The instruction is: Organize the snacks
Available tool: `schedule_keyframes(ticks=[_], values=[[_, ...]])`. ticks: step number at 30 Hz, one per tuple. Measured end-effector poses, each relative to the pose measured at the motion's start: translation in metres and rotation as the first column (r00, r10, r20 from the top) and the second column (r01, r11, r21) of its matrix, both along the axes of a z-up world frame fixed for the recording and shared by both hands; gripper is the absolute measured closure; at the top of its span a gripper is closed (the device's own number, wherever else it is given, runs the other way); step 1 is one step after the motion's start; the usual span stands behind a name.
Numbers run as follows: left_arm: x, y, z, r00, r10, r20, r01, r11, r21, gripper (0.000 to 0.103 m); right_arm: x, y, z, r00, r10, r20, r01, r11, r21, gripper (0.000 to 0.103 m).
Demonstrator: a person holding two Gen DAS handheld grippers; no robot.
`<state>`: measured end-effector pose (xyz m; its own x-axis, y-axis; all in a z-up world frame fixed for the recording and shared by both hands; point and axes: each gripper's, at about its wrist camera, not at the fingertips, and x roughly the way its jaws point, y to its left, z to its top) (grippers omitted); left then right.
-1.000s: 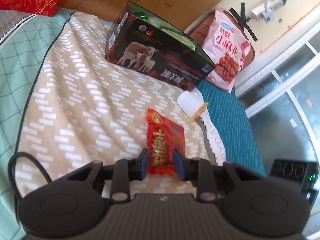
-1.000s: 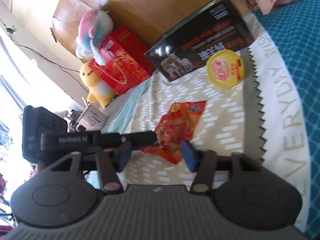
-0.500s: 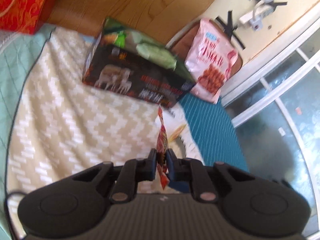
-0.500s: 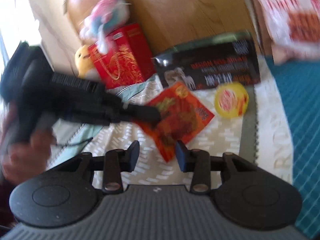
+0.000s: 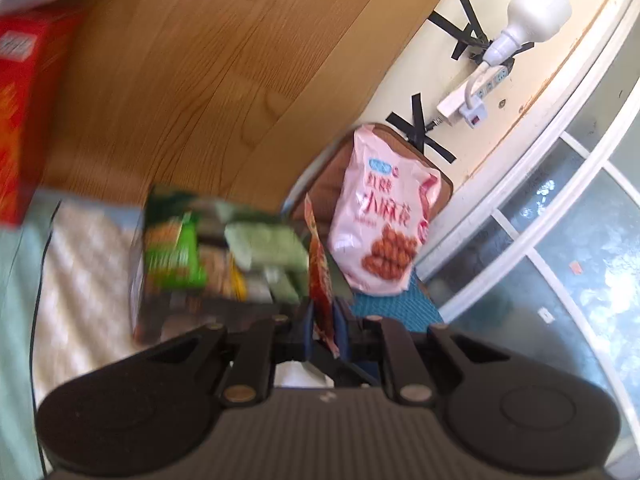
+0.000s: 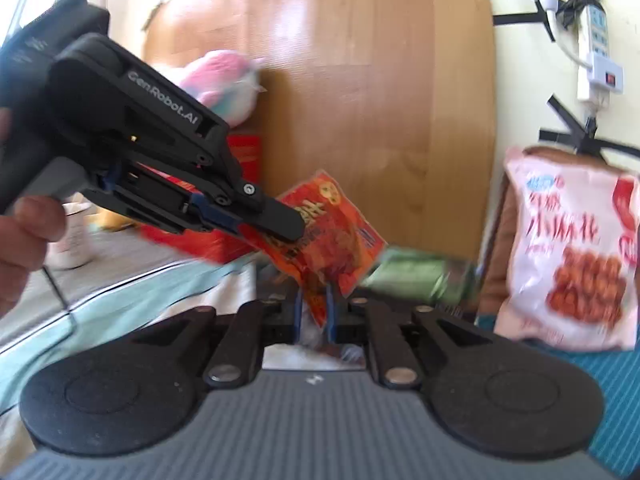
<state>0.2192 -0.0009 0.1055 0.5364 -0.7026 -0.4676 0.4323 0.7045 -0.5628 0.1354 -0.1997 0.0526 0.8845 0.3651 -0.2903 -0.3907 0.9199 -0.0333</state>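
We are pinching one red snack packet (image 5: 320, 276) between the pressed-together fingers of the left gripper (image 5: 325, 322), and the packet is standing edge-on, lifted off the bedding. In the right wrist view the right gripper (image 6: 312, 312) is sitting with its fingers drawn narrow around the packet's lower corner; whether they are actually clamping it we cannot tell.

Just beyond the left fingertips, slightly to their left, we are looking into one open dark box (image 5: 160, 312) already holding snacks: one green-and-yellow packet (image 5: 172, 256) and at least two pale green packets (image 5: 268, 248), though blur is keeping us from counting further. We are judging the task as partway done, with the red packet on its way to the box and not yet dropped in.

Farther ahead and to the right, one large pink bag (image 5: 384, 220) is leaning upright, outside the box, so it likely remains to be sorted. Farthest left, one red carton (image 5: 24, 112) is standing by the wooden headboard (image 5: 208, 64), and one plush toy (image 6: 224, 84) is sitting above it.
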Motion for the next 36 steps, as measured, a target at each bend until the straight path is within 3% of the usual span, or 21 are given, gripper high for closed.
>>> schedule_keyframes(ticks=[3, 4, 5, 7, 14, 17, 20, 27, 36], values=[[0.034, -0.011, -0.013, 0.999, 0.035, -0.016, -0.033, 0.997, 0.07, 0.089, 0.038, 0.002, -0.006, 0.998, -0.024, -0.057, 0.025, 1.0, 0.004, 0.085], [0.042, -0.015, -0.02, 0.997, 0.074, -0.012, -0.072, 0.99, 0.121, 0.08, 0.046, 0.001, -0.008, 0.996, -0.041, -0.082, 0.042, 0.999, 0.011, 0.08], [0.047, -0.019, -0.027, 0.992, 0.122, 0.0, -0.12, 0.973, 0.197, 0.073, 0.049, -0.003, -0.009, 0.994, -0.047, -0.099, 0.051, 0.998, 0.034, 0.074], [0.046, -0.026, -0.036, 0.985, 0.166, 0.048, -0.173, 0.933, 0.315, 0.073, 0.038, -0.009, -0.008, 0.995, -0.029, -0.099, 0.038, 0.995, 0.092, 0.068], [-0.011, -0.032, -0.023, 0.951, 0.211, 0.225, -0.286, 0.878, 0.384, 0.074, -0.013, -0.033, -0.017, 0.992, -0.04, -0.122, 0.061, 0.983, 0.171, 0.066], [-0.039, -0.039, -0.024, 0.944, 0.208, 0.255, -0.304, 0.85, 0.43, 0.074, -0.034, -0.04, -0.024, 0.988, -0.069, -0.142, 0.096, 0.975, 0.198, 0.066], [-0.061, -0.043, -0.028, 0.946, 0.207, 0.251, -0.306, 0.826, 0.473, 0.073, -0.054, -0.043, -0.029, 0.983, -0.087, -0.164, 0.122, 0.968, 0.221, 0.066], [-0.1, -0.051, -0.05, 0.963, 0.186, 0.195, -0.263, 0.807, 0.529, 0.071, -0.078, -0.046, -0.038, 0.969, -0.085, -0.23, 0.146, 0.953, 0.266, 0.066], [-0.122, -0.042, -0.065, 0.955, 0.235, 0.181, -0.297, 0.784, 0.546, 0.066, -0.095, -0.043, -0.042, 0.96, -0.112, -0.256, 0.177, 0.953, 0.247, 0.064]])
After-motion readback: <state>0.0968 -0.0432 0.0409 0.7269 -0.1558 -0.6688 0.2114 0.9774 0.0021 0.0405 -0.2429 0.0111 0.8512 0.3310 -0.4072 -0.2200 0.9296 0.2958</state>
